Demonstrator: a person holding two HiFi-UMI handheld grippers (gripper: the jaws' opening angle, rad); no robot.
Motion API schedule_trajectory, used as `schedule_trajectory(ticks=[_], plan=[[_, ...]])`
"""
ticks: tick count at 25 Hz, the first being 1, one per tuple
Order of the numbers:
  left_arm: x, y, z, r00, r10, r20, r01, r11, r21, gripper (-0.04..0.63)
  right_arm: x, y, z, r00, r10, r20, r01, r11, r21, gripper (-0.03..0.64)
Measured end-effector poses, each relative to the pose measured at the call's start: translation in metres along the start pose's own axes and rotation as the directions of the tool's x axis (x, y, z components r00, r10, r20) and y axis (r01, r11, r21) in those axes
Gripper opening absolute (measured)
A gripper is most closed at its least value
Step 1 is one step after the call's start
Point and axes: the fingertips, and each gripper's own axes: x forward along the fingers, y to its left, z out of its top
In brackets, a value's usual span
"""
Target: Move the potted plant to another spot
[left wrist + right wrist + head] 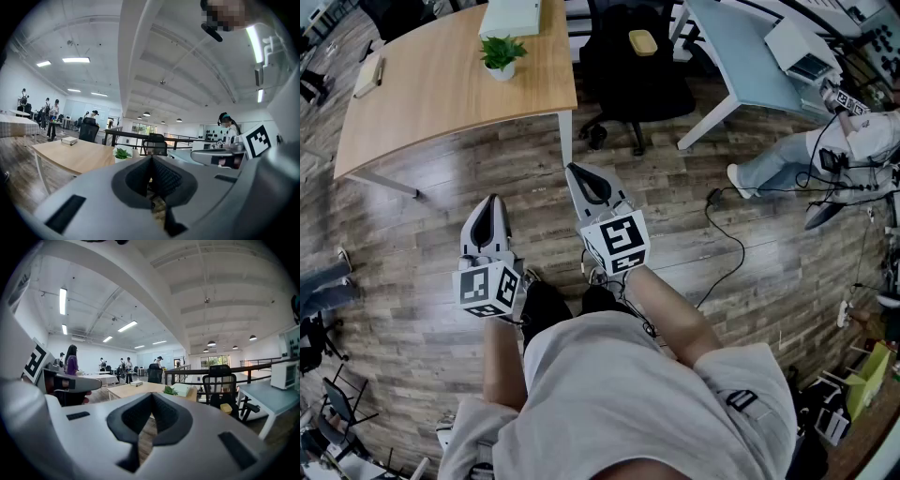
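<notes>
A small green potted plant [502,54] in a white pot stands near the right end of the wooden table [422,94], far ahead of both grippers. It also shows as the plant [123,153] in the left gripper view and the plant [170,390] in the right gripper view, just beyond the jaw tips. My left gripper [493,201] is held over the wood floor, shut with nothing in it. Beside it my right gripper [574,171] is shut and empty too, a little closer to the table's corner. Both point roughly level toward the table.
On the table lie a white box [511,17] behind the plant and a notebook [368,77] at the left end. A black office chair [637,80] stands right of the table, then a pale desk [750,66]. A seated person [825,150] and floor cables [727,234] are at the right.
</notes>
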Motion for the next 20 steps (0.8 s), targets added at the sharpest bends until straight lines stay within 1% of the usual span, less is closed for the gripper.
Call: schedule_trajectory(ticks=[4, 8, 12, 15, 17, 19, 20], plan=[[0.003, 0.025, 0.0, 1.0, -0.021, -0.003, 0.021, 1.0, -0.013, 0.012, 0.019, 0.016, 0.002, 1.0, -0.007, 0.004, 0.007, 1.0, 0.001, 0.003], [0.0, 0.056, 0.003, 0.996, -0.09, -0.023, 0.09, 0.996, -0.005, 0.012, 0.034, 0.042, 0.0, 0.999, -0.048, -0.011, 0.048, 0.999, -0.018, 0.003], [-0.007, 0.093, 0.003, 0.982, -0.178, -0.059, 0.178, 0.984, 0.0, 0.012, 0.039, 0.072, -0.003, 0.995, -0.098, 0.002, 0.098, 0.995, -0.01, 0.003], [-0.014, 0.118, -0.01, 0.968, -0.229, -0.103, 0.228, 0.973, -0.015, 0.012, 0.037, 0.091, -0.016, 0.99, -0.14, -0.03, 0.141, 0.99, 0.03, 0.005], [-0.019, 0.13, -0.021, 0.96, -0.25, -0.13, 0.249, 0.968, -0.021, 0.012, 0.035, 0.103, -0.027, 0.986, -0.159, -0.053, 0.161, 0.986, 0.039, 0.006], [-0.022, 0.141, -0.033, 0.952, -0.266, -0.153, 0.265, 0.964, -0.027, 0.012, 0.032, 0.116, -0.036, 0.984, -0.163, -0.075, 0.166, 0.986, 0.031, 0.074], [-0.022, 0.146, -0.037, 0.949, -0.27, -0.162, 0.268, 0.963, -0.031, 0.012, 0.032, 0.121, -0.039, 0.983, -0.161, -0.085, 0.163, 0.986, 0.023, 0.093]])
